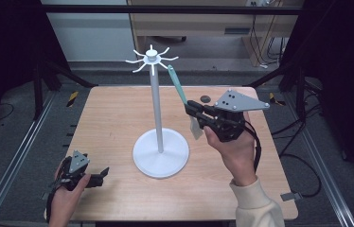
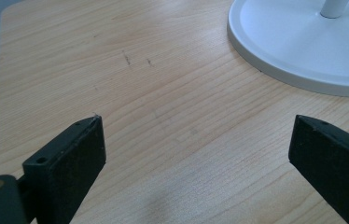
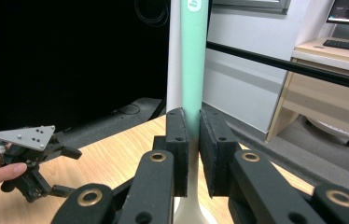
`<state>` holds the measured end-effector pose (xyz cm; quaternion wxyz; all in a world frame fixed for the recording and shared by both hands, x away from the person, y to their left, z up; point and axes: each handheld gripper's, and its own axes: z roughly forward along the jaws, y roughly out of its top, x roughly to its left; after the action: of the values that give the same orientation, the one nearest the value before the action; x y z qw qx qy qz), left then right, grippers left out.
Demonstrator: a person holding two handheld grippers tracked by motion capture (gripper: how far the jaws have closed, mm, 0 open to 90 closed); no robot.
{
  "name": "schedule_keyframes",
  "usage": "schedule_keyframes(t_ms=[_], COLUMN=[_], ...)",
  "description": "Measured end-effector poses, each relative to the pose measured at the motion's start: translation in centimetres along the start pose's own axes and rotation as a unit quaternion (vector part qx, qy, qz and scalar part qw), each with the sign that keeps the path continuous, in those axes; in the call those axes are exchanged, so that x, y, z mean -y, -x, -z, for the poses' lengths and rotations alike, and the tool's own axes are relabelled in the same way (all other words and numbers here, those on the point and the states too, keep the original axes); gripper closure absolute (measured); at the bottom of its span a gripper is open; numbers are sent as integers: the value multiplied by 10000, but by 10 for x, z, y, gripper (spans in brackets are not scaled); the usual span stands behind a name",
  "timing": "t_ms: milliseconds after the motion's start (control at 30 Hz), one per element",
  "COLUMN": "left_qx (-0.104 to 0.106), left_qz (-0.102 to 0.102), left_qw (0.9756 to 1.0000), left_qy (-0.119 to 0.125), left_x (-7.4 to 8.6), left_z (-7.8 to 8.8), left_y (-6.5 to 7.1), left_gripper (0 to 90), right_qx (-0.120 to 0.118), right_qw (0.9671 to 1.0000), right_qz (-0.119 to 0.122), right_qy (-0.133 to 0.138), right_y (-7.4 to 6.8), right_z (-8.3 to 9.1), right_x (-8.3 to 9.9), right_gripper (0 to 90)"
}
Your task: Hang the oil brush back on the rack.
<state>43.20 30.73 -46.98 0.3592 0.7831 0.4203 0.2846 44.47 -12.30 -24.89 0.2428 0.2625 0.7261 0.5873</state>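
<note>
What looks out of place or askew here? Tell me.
Nothing is spilled or broken. The right gripper holds a green-handled tool tilted beside the white stand. A small dark object lies alone near the table's far edge.

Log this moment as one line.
right gripper: shut on teal-handled utensil, raised beside hook stand | left gripper: open, empty, near table

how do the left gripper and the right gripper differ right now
The left gripper is open and holds nothing; the right gripper is shut on a green-handled tool.
The left gripper sits low at the table's near left corner; the right gripper is raised beside the white stand, with the tool's handle tip up near the stand's hooks.
Both have black fingers, carry a grey three-cornered plate, and are held by a person's hand.
</note>
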Motion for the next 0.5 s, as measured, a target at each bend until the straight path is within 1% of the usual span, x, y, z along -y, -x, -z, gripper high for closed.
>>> schedule_keyframes(t_ms=[500], left_qx=[3], left_qz=[-27], left_qw=[10000], left_qy=[-24], left_x=[0], left_z=[0], left_y=[0], left_gripper=[34], right_qx=[-55], right_qw=[10000], right_qz=[-1], right_qy=[-41], right_y=[0], right_z=[-13], right_x=[0], right_gripper=[826])
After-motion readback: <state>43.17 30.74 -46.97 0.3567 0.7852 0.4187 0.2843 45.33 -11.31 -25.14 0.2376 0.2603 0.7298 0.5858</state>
